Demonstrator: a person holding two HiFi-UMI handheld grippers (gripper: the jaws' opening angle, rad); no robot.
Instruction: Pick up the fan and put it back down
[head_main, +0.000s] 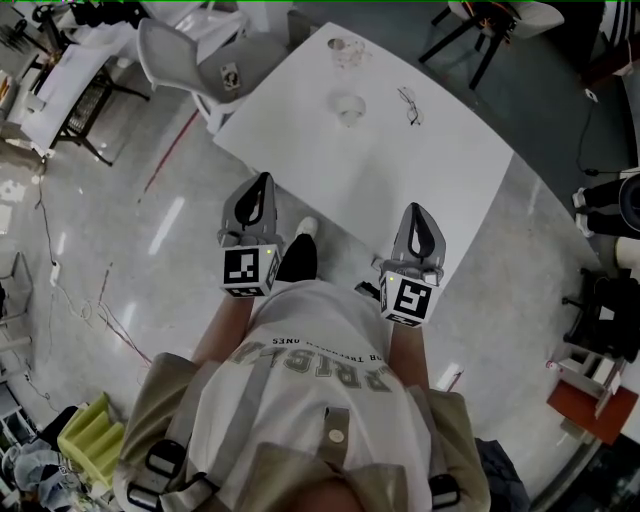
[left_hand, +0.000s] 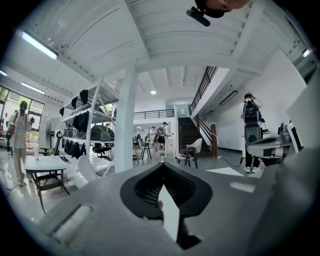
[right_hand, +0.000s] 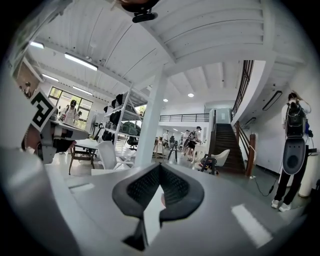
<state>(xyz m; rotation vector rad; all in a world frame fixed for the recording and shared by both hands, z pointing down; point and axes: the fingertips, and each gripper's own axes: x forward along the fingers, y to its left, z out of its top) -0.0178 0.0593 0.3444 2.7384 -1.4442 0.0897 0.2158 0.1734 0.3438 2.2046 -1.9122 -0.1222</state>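
Two grippers are in view and both are pressed together with nothing between the jaws. I hold the left gripper (head_main: 262, 185) and the right gripper (head_main: 415, 212) level at the near edge of the white counter (head_main: 450, 190). Both point across it and touch nothing on it. What I take for the fan (head_main: 349, 107) is a small white round object standing toward the far middle of the counter, well apart from both grippers. It is too small in the head view to confirm, and neither gripper view shows it. A pale item (head_main: 343, 48) sits beyond it near the far corner, and a thin dark loop (head_main: 410, 105) lies just to its right. The fan rests on the counter, which fits equally a unit awaiting its lift and one already set back down. My assessment of handling is that it is probably a light, stiff plastic body with a smooth shell that may slip under the pads. It may also be top-heavy enough to tip if nudged. Any guard or blades should be treated as fragile. Any hold is best taken low, across the base or stem, squarely and with moderate pressure, never on the guard.
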